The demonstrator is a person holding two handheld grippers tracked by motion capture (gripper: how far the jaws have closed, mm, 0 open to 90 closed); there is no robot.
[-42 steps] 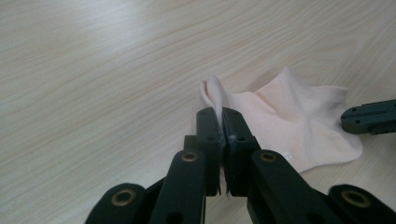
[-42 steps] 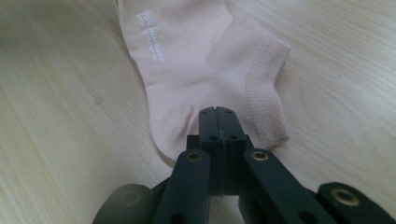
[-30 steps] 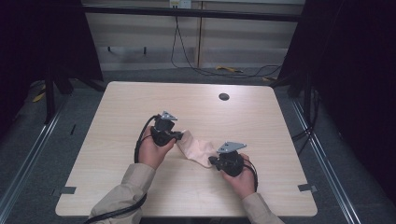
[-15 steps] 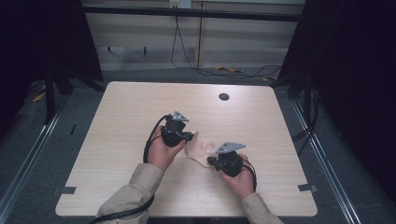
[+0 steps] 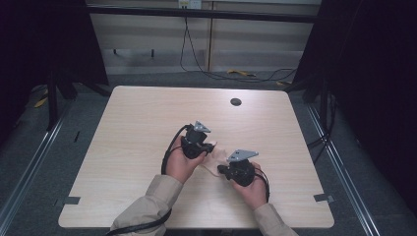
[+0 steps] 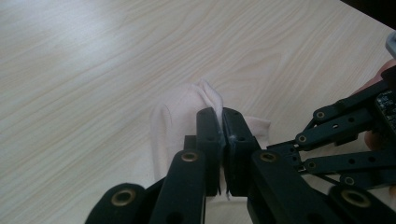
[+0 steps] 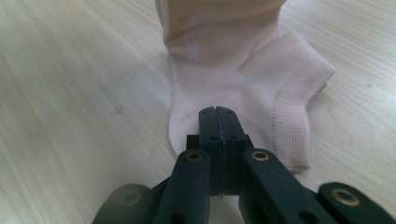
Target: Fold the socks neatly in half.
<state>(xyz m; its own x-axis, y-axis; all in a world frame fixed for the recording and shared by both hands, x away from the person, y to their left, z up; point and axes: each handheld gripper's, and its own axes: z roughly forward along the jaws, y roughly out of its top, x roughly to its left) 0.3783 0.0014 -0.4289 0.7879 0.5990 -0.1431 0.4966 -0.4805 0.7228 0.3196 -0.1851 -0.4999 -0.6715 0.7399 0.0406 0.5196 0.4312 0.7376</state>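
A pale pink sock (image 5: 214,162) lies bunched on the wooden table (image 5: 123,128) between the two grippers. My left gripper (image 5: 212,147) is shut on a raised fold of the sock (image 6: 177,109), and fabric shows between the closed jaws (image 6: 222,113). My right gripper (image 5: 222,170) sits low at the sock's other end, jaws pressed together (image 7: 218,111) over the thin edge of the sock (image 7: 224,60). The far part of the sock rises off the table in the right gripper view. The right gripper's linkage (image 6: 345,140) shows close by in the left gripper view.
A small black round grommet (image 5: 235,102) sits in the table near its far edge. Dark frames and cables stand on the floor beyond the table. Bare wood lies to the left and far side of the hands.
The left gripper has moved right and toward the right gripper with the sock's end in it, so the sock is now folded up shorter. The right gripper has stayed in place.
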